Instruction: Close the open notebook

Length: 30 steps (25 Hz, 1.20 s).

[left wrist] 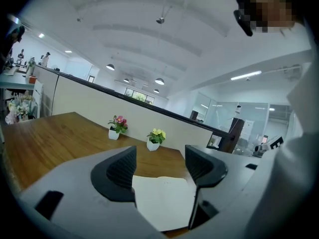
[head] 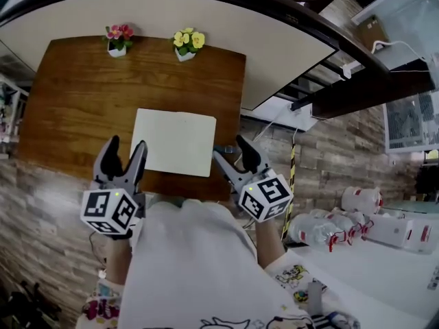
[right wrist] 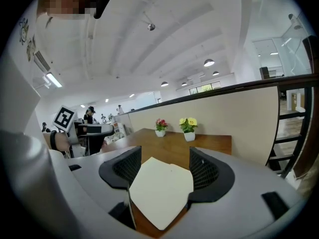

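Note:
A cream notebook (head: 173, 141) lies flat on the brown wooden table (head: 82, 101), close to its near edge. It shows as one plain cream rectangle, with no fold or second page visible. My left gripper (head: 127, 146) hovers just left of its near-left corner, jaws open and empty. My right gripper (head: 232, 149) is off the notebook's near-right corner, also open and empty. In the left gripper view the notebook (left wrist: 164, 200) lies beyond the spread jaws of the left gripper (left wrist: 159, 156). In the right gripper view the notebook (right wrist: 159, 193) sits beyond the right gripper (right wrist: 163, 156) in the same way.
Two small white pots stand at the table's far edge: pink flowers (head: 118, 38) and yellow flowers (head: 187, 43). A cream partition (head: 206, 19) rises behind them. At the right, bottles (head: 329, 228) lie on a white surface. The table's right edge runs beside the right gripper.

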Motion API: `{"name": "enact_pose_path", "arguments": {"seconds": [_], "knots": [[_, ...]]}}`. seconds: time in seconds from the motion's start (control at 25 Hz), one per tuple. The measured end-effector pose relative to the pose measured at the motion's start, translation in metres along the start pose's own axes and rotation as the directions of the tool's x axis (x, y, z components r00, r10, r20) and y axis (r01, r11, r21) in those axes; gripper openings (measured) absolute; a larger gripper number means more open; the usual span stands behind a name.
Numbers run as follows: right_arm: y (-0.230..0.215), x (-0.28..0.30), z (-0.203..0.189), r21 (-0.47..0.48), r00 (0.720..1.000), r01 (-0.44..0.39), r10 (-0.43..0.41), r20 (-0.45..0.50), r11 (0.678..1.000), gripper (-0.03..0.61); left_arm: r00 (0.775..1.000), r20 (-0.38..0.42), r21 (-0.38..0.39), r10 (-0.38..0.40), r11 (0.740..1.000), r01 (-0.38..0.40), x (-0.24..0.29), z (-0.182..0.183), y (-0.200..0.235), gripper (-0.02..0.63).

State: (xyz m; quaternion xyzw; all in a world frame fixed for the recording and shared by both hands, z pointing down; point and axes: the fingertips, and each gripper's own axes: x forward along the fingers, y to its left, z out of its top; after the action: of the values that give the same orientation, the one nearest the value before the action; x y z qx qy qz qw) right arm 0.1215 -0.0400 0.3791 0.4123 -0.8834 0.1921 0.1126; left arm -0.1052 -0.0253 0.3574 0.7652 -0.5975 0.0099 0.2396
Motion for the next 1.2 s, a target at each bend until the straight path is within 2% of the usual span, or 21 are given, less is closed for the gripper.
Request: {"name": "enact_pose_path", "arguments": {"seconds": [0.2, 0.68, 0.92, 1.2], "knots": [[0.004, 0.004, -0.003, 0.012, 1.0, -0.005, 0.005, -0.019, 1.0, 0.265, 1.0, -0.016, -0.01, 0.0, 1.0, -0.001, -0.001, -0.001, 0.003, 0.282], [0.004, 0.015, -0.011, 0.024, 0.998, 0.016, -0.015, -0.054, 1.0, 0.265, 0.996, -0.075, -0.033, -0.053, 0.998, 0.051, 0.014, -0.014, 0.006, 0.282], [-0.001, 0.024, -0.029, 0.052, 0.996, 0.023, -0.018, -0.093, 0.998, 0.265, 0.991, -0.118, -0.065, -0.061, 0.996, 0.054, 0.022, -0.034, 0.01, 0.282], [-0.006, 0.038, -0.058, 0.066, 0.985, 0.024, -0.012, -0.171, 0.998, 0.265, 0.975, -0.197, -0.147, -0.1, 0.987, 0.071, 0.029, -0.076, 0.009, 0.282]]}}
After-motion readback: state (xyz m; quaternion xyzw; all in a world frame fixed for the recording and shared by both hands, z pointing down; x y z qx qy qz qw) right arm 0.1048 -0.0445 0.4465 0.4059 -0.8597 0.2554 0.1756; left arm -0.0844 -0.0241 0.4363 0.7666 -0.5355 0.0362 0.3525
